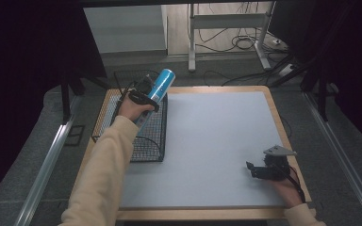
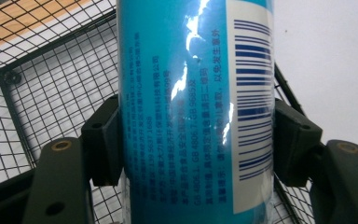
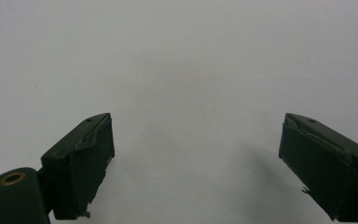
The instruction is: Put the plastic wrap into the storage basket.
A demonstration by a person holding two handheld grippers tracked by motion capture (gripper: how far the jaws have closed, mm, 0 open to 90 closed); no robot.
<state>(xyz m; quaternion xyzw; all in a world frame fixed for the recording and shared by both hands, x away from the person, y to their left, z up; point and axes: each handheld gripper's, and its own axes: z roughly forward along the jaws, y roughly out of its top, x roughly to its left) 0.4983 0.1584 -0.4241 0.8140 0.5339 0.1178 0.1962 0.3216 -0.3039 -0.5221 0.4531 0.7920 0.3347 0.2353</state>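
Left tool (image 1: 147,90): held aloft at the far left of the surface, over the wire basket; jaws pinching the blue can at mid-body, one pad on each side, as the left gripper view confirms.
Blue can (image 1: 156,93): cylindrical, teal-blue, tilted with its upper end leaning away from the person and to the right; clear of the basket floor. A white label panel with a barcode (image 2: 253,93) and small printed text runs down its side; the text is too fine to read.
Wire basket (image 1: 148,150): black mesh, rectangular, sitting on the left edge of the surface, directly beneath the can.
Right tool (image 1: 258,170): low at the near right of the surface, well apart from the basket; jaws spread wide with nothing between them. Whether it rests on the mat or hovers just above it cannot be told for certain.
Surface (image 1: 217,141): wooden top with a pale grey mat covering most of it.
Person: both forearms in cream sleeves (image 1: 104,169) entering from the near edge.
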